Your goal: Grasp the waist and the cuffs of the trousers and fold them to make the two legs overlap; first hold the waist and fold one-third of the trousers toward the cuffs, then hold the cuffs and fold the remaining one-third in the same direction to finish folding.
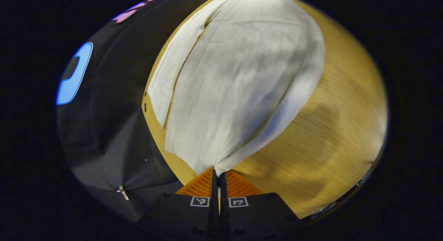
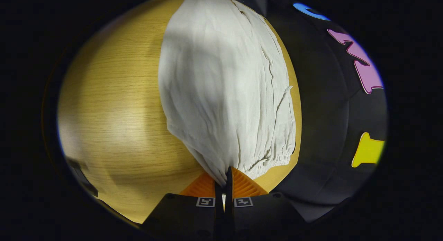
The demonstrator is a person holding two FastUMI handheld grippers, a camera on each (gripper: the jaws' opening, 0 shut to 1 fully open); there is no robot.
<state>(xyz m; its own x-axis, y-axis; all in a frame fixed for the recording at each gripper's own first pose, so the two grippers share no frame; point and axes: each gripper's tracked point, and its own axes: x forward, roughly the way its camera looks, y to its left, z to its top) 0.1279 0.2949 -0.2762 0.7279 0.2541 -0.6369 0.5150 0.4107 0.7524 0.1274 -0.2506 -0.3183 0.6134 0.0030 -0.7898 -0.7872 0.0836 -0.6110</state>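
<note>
In the left gripper view, the left gripper (image 1: 218, 174) has its fingers pressed together on a corner of the white trousers (image 1: 238, 71). In the right gripper view, the right gripper (image 2: 225, 178) pinches the gathered elastic edge of the trousers (image 2: 221, 85) likewise. The crinkled cloth stretches forward from both grips, lying on the wooden table (image 2: 114, 106) beside its edge.

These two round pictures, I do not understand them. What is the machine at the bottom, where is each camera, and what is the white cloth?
No robot here: a person carries one two-finger gripper in each hand, with a camera on each looking forward along its fingers. The left gripper view shows the left gripper shut on a cuff end of the white trousers. The right gripper view shows the right gripper shut on the gathered waist of the same trousers. They lie on a wooden table.
</note>
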